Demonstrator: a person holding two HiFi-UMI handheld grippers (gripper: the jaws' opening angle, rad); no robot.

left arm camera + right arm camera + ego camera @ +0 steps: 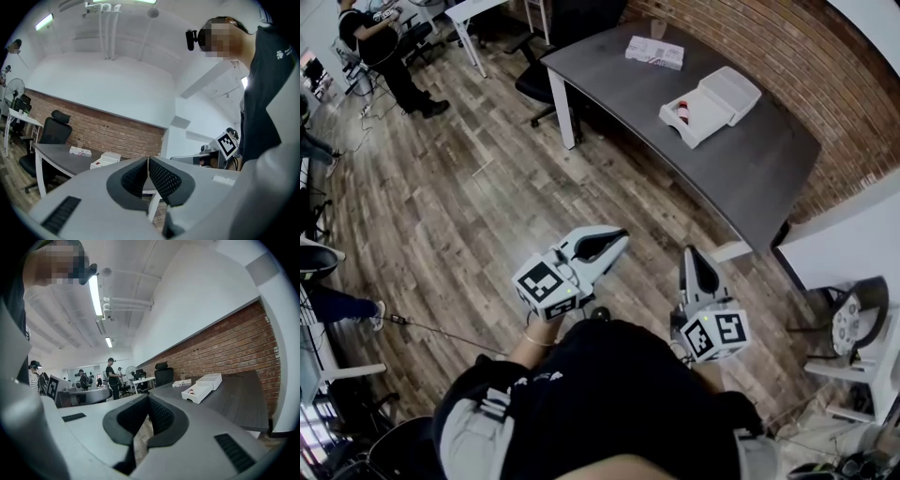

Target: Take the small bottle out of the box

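An open white box [712, 103] lies on the dark grey table [750, 169] at the far right, and a small bottle with a red top [682, 110] rests in its tray. Both grippers hang over the wooden floor, well short of the table. My left gripper [623, 236] is shut with nothing in it, and so is my right gripper [687, 250]. The left gripper view has the jaws [148, 160] touching, with the box [106, 159] far behind them. In the right gripper view the closed jaws [148, 397] point towards the box [203, 387] and the bottle [191, 391].
A flat white packet [654, 52] lies at the table's far end, with a black office chair [546, 80] beside it. A white desk [853, 234] stands right of the table. A person [380, 42] stands at the far left, and a cable [441, 333] runs across the floor.
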